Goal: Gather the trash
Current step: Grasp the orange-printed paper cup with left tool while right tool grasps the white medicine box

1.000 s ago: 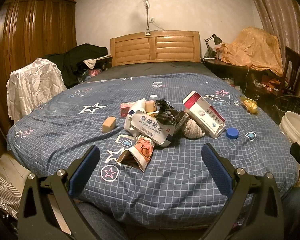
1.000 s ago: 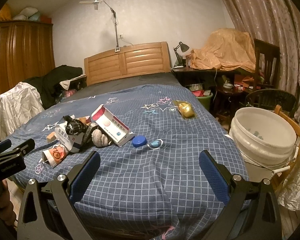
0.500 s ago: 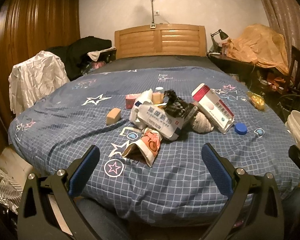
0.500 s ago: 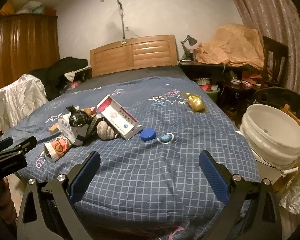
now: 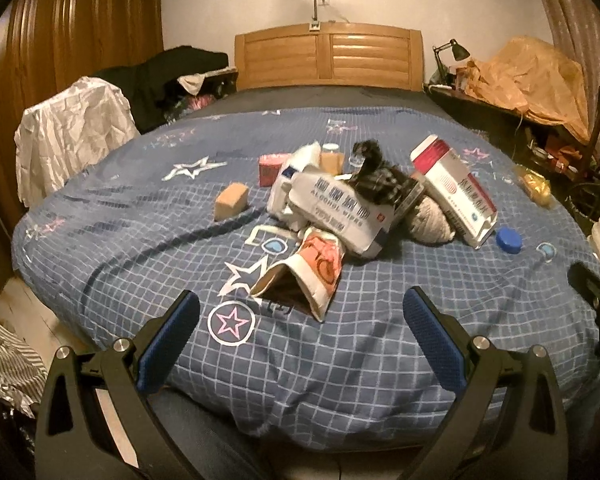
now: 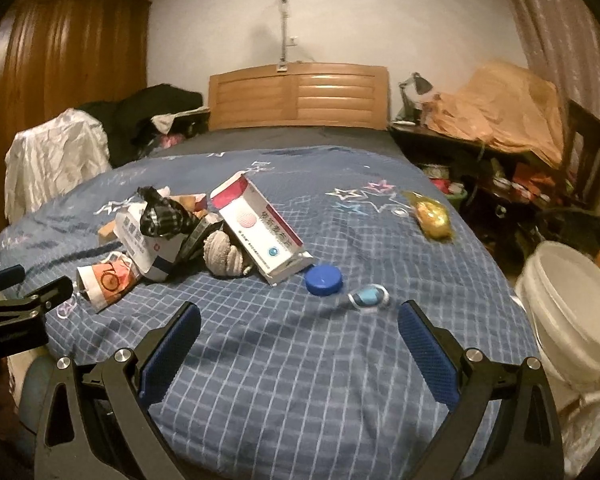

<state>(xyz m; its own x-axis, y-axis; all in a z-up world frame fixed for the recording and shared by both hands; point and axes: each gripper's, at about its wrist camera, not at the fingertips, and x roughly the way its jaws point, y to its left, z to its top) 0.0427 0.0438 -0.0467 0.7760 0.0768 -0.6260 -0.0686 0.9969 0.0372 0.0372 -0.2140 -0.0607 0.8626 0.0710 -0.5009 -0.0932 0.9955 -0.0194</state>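
Observation:
Trash lies heaped on the blue star-patterned bed [image 5: 140,248]: an orange-printed paper cup [image 5: 308,276], a white alcohol-wipes pack [image 5: 336,208], a black crumpled wrapper [image 5: 376,176], a red-and-white box [image 5: 456,192], a grey ball [image 5: 432,220], a blue cap [image 5: 509,240] and a tan block [image 5: 231,201]. My left gripper [image 5: 300,332] is open and empty, short of the paper cup. My right gripper [image 6: 298,340] is open and empty, near the blue cap [image 6: 323,279] and a yellow wrapper [image 6: 432,216]. The white bucket [image 6: 572,312] stands right of the bed.
A wooden headboard [image 5: 328,56] is at the far end. A wardrobe [image 5: 60,60] and clothes-draped chair [image 5: 68,136] stand left. A cluttered desk with a lamp [image 6: 480,128] and a chair are at the right. Striped cloth [image 5: 4,364] lies on the floor at left.
Both grippers have moved forward and closer to the bed, so the trash pile looks larger. Both stay open and empty.

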